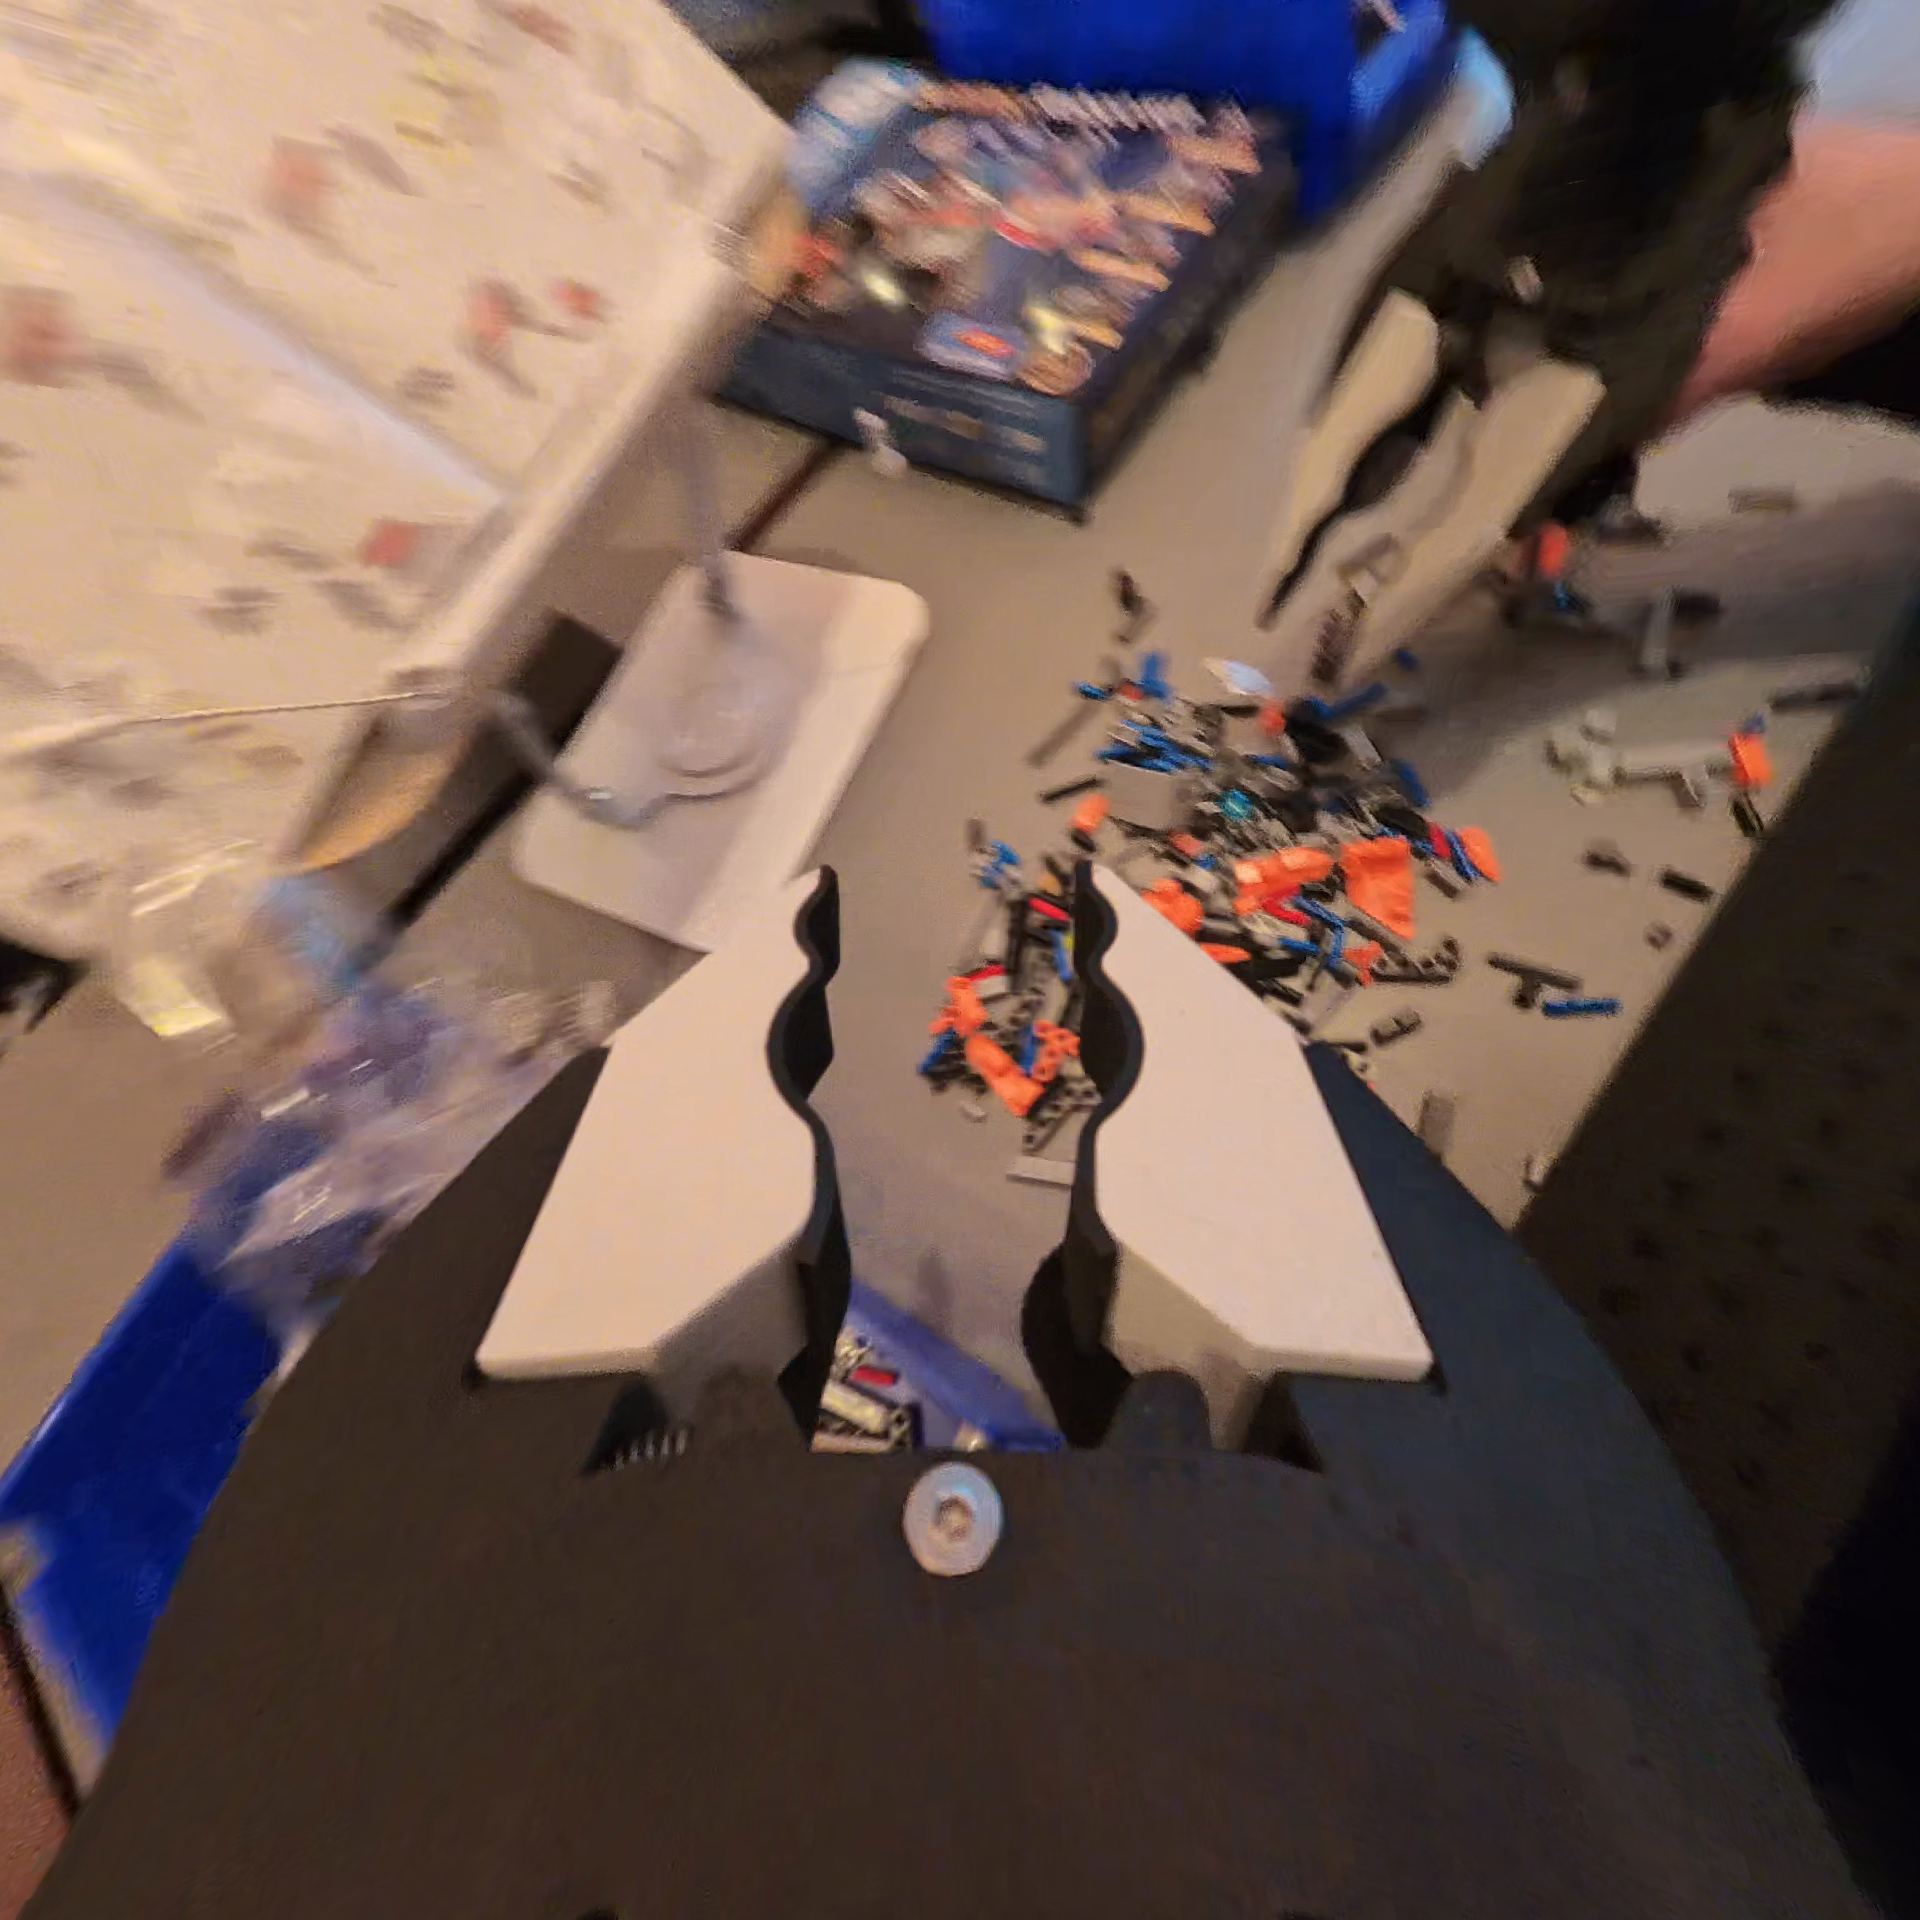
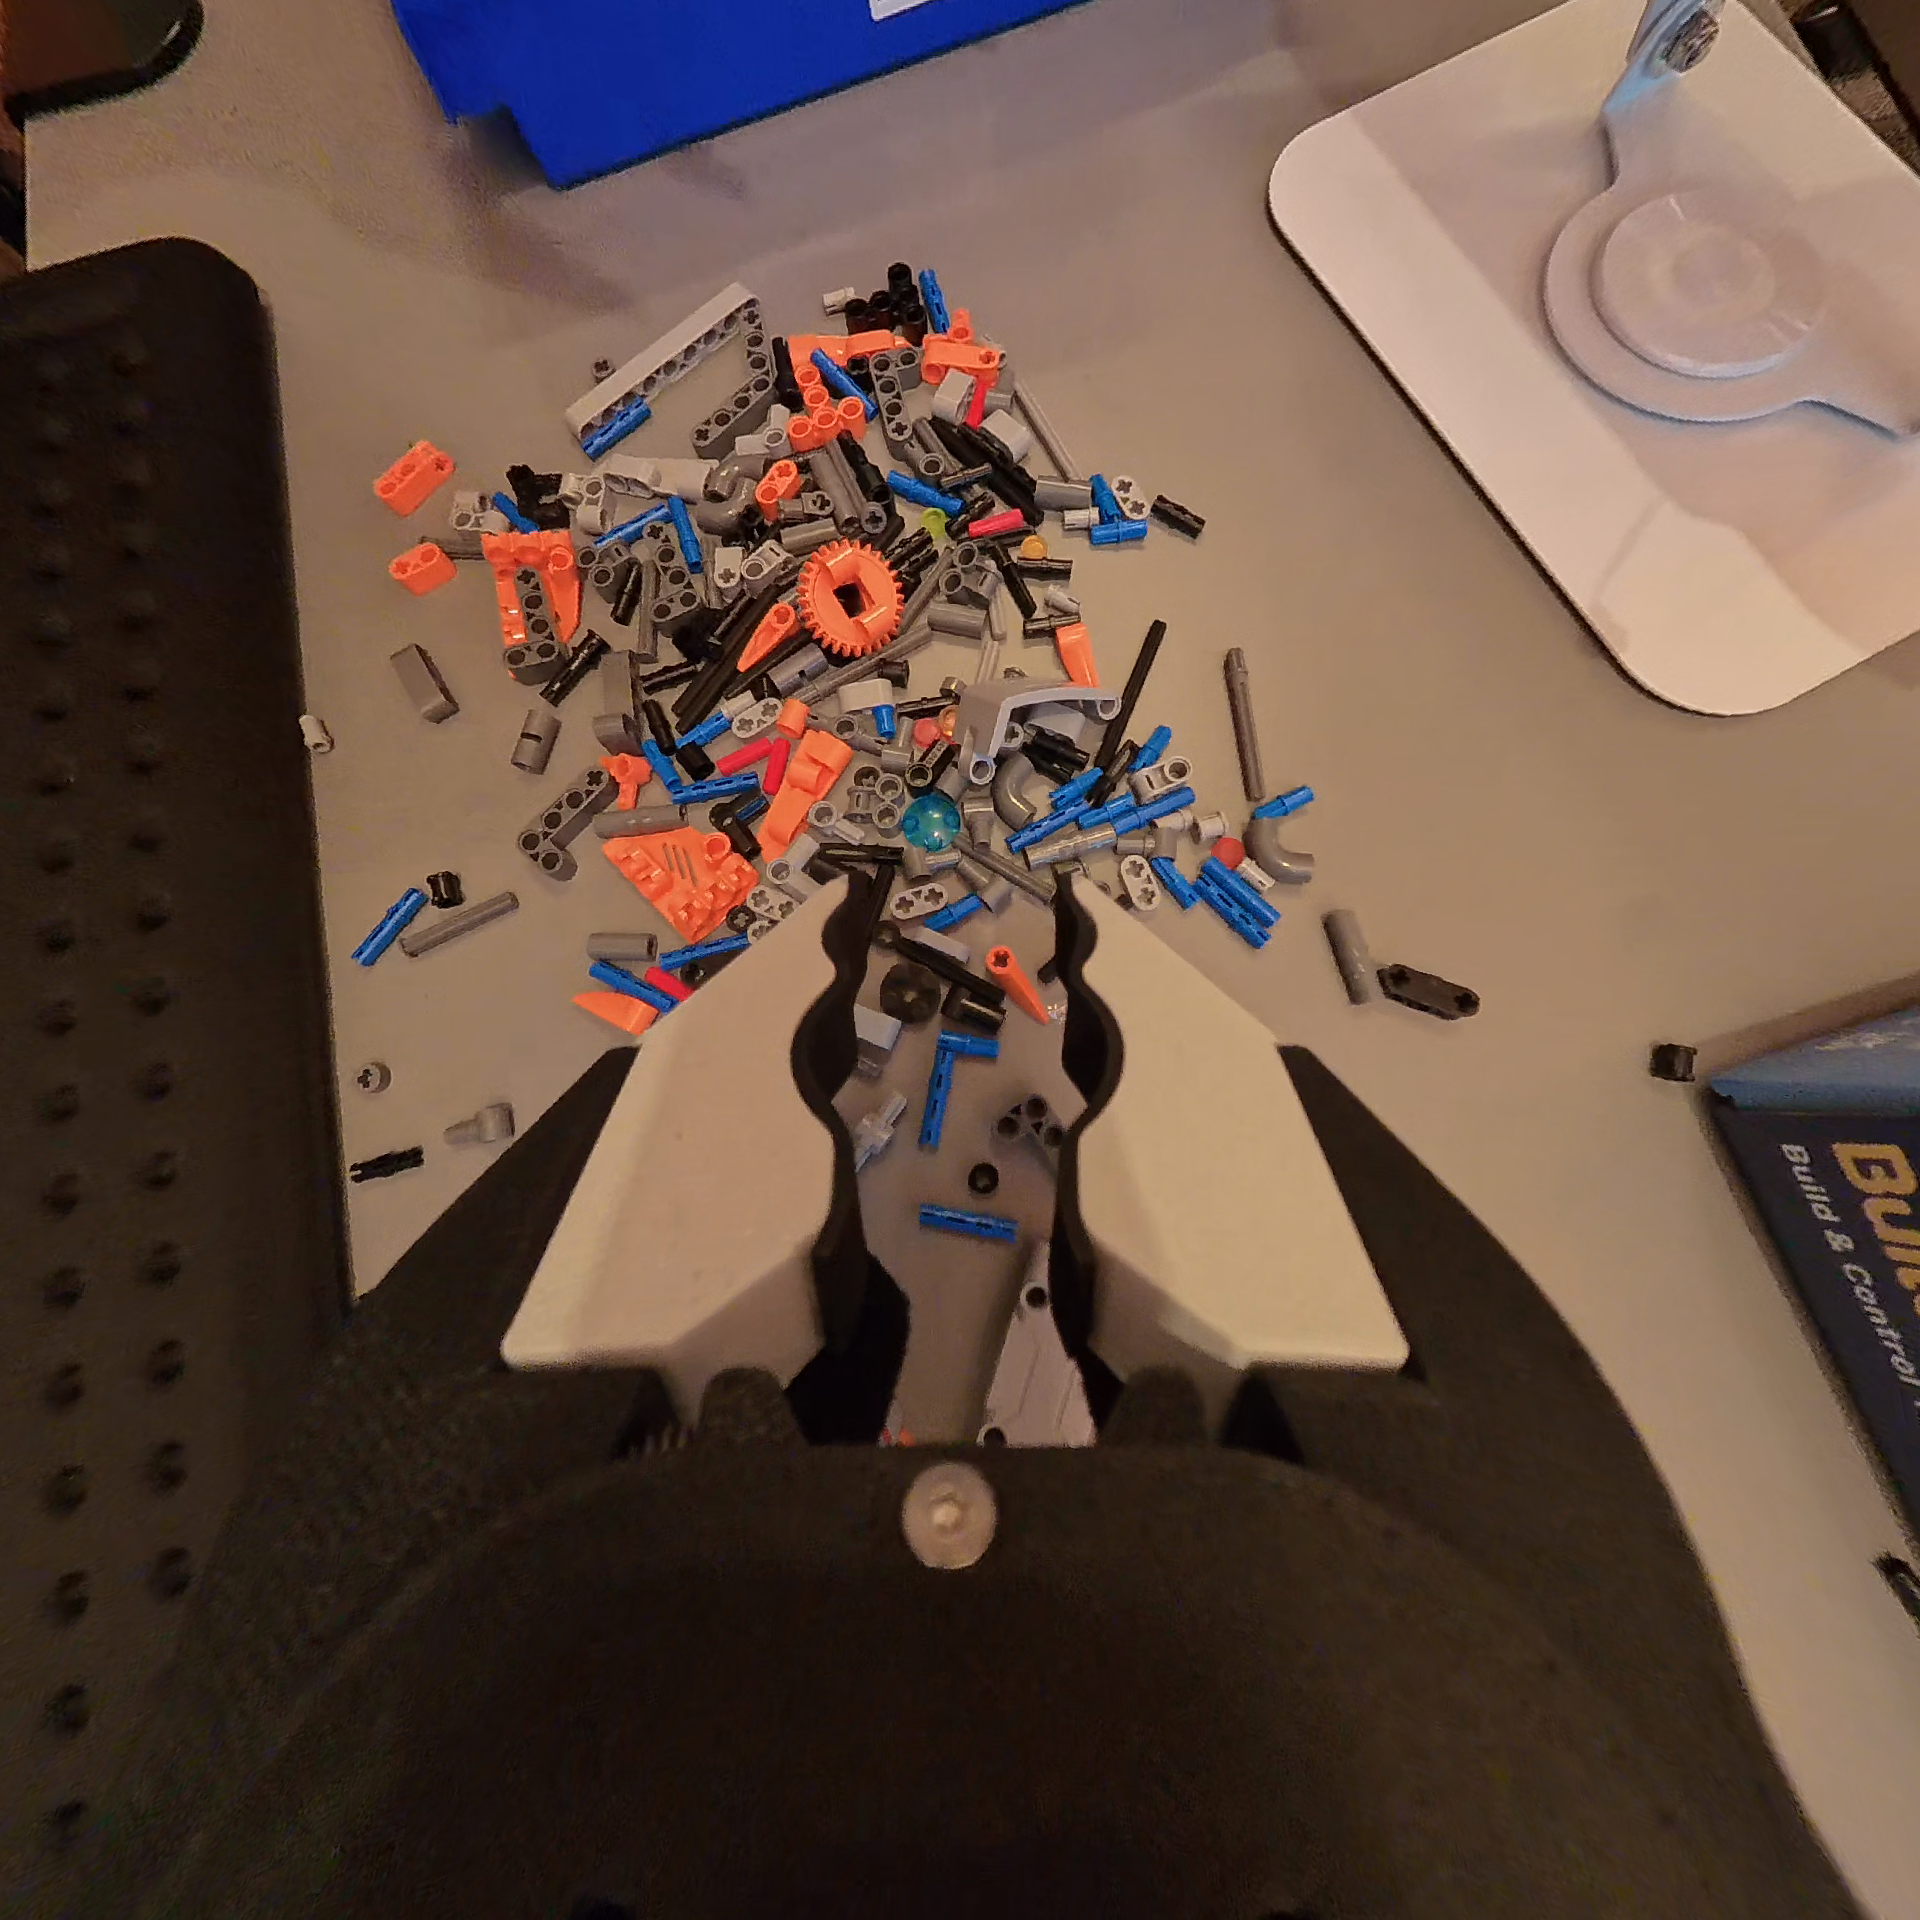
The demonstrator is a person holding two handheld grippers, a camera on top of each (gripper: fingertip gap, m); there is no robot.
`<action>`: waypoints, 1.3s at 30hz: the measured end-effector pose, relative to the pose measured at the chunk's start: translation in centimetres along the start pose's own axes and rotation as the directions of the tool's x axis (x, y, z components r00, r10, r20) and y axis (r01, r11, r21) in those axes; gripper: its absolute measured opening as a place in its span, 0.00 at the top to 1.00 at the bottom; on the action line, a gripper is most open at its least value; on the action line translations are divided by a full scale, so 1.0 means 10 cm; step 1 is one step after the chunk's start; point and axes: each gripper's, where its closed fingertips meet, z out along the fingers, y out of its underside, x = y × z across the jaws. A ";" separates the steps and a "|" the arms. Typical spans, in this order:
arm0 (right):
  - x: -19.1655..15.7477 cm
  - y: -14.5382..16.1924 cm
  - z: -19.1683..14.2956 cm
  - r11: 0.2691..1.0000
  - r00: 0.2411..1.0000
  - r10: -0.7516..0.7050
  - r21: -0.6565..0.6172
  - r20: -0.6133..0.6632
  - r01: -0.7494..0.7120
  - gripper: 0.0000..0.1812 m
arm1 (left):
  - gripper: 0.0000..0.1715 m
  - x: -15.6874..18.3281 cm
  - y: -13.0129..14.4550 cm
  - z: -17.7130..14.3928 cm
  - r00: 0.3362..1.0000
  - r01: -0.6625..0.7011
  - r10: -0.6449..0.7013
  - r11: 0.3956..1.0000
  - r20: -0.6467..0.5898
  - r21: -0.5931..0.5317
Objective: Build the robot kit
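A pile of small orange, blue, black and grey building parts (image 2: 831,644) lies on the grey table (image 2: 1351,790). My right gripper (image 2: 961,894) is open and empty, pointing down over the near edge of the pile, with loose blue pins (image 2: 951,1086) between its fingers. An orange gear (image 2: 850,597) sits in the pile's middle. My left gripper (image 1: 956,883) is open and empty, held above the table beside the same pile (image 1: 1247,883). The right gripper (image 1: 1434,488) shows farther off in the blurred left wrist view.
A white stand base (image 2: 1621,353) with a metal arm stands at the right. A blue bin (image 2: 665,73) is behind the pile. A dark blue box (image 2: 1839,1226) lies at the right edge. A black perforated surface (image 2: 135,727) borders the left. An open booklet (image 1: 270,364) is propped up. The gap from one gripper's tips to the other's is roughly 25 centimeters. The right tips stand about 11 centimeters off the orange gear (image 2: 850,597).
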 end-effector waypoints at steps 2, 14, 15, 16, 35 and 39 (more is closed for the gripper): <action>0.00 0.01 -0.03 1.000 1.000 0.012 0.020 0.009 -0.012 0.81 | 0.70 0.25 0.15 0.36 0.995 -0.084 0.080 0.993 -0.056 -0.083; 0.02 0.04 -0.14 0.998 1.000 0.015 0.058 0.000 -0.015 0.81 | 0.81 0.95 0.84 1.39 0.939 -0.173 0.075 0.947 -0.336 -0.272; 0.02 0.04 -0.14 0.998 1.000 0.013 0.056 0.001 -0.013 0.81 | 0.82 0.97 0.85 1.41 0.937 -0.172 0.072 0.947 -0.343 -0.272; 0.01 0.04 -0.13 0.999 1.000 0.009 0.053 0.000 -0.009 0.81 | 0.85 0.97 0.86 1.43 0.938 -0.169 0.071 0.948 -0.340 -0.268; 0.03 0.06 -0.17 0.998 1.000 0.007 0.057 -0.008 -0.007 0.81 | 0.87 1.02 0.92 1.50 0.929 -0.110 0.013 0.964 -0.370 -0.242; 0.04 0.06 -0.17 0.998 1.000 0.007 0.054 -0.009 -0.006 0.81 | 0.96 1.04 0.91 1.51 0.927 -0.108 0.015 0.968 -0.375 -0.227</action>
